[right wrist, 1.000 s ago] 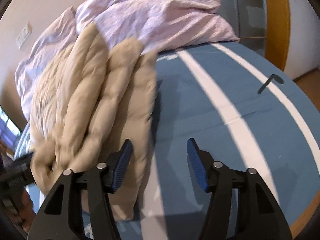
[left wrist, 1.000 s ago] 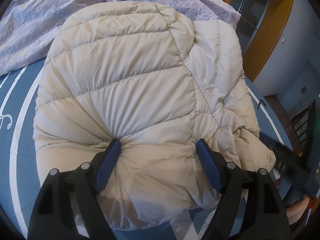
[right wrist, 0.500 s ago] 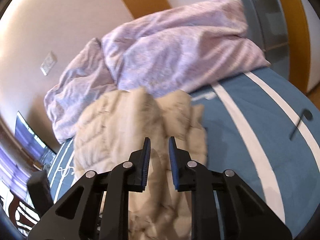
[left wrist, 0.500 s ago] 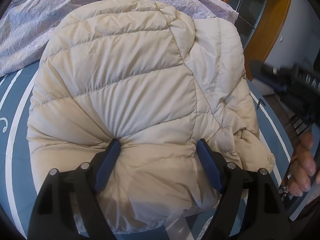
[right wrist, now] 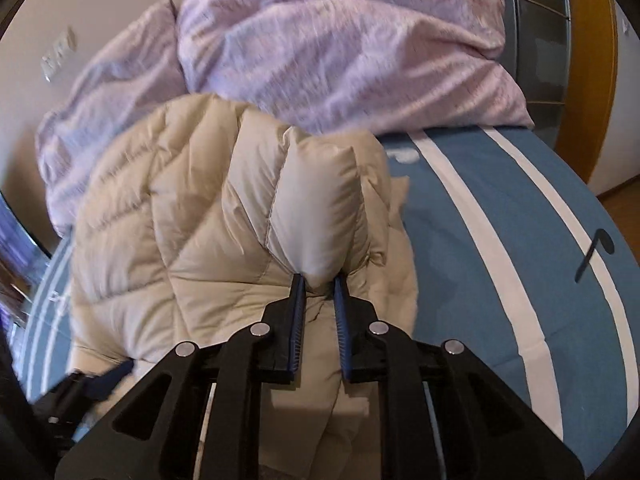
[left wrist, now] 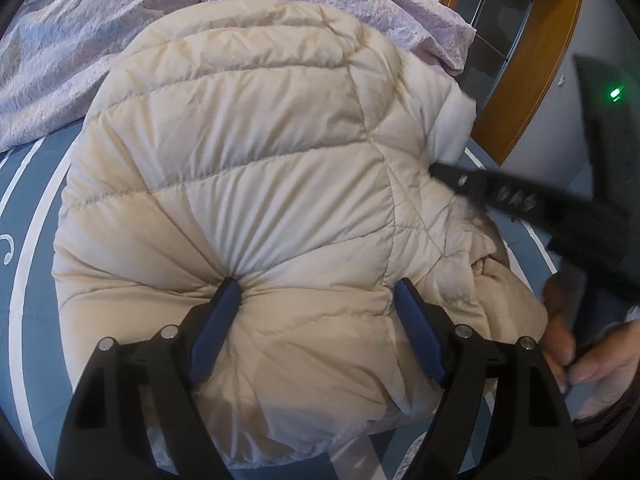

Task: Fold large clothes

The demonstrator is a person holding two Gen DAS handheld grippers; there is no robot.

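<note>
A beige quilted down jacket (left wrist: 256, 184) lies folded in a thick bundle on the blue bed. My left gripper (left wrist: 316, 292) is open, its two blue pads pressed down into the jacket's near part. My right gripper (right wrist: 318, 280) is shut on a puffy fold of the jacket (right wrist: 316, 216) at its right edge. The right gripper also shows in the left wrist view (left wrist: 500, 196), reaching in from the right onto the jacket's side.
A crumpled lilac duvet (right wrist: 340, 44) lies at the head of the bed behind the jacket. The blue sheet with white stripes (right wrist: 520, 220) stretches to the right. A wooden door frame (left wrist: 524, 56) stands beyond the bed's right side.
My right gripper has closed, swung over from the bare sheet to the jacket and pinched a fold at its right edge. The left gripper has stayed pressed into the jacket.
</note>
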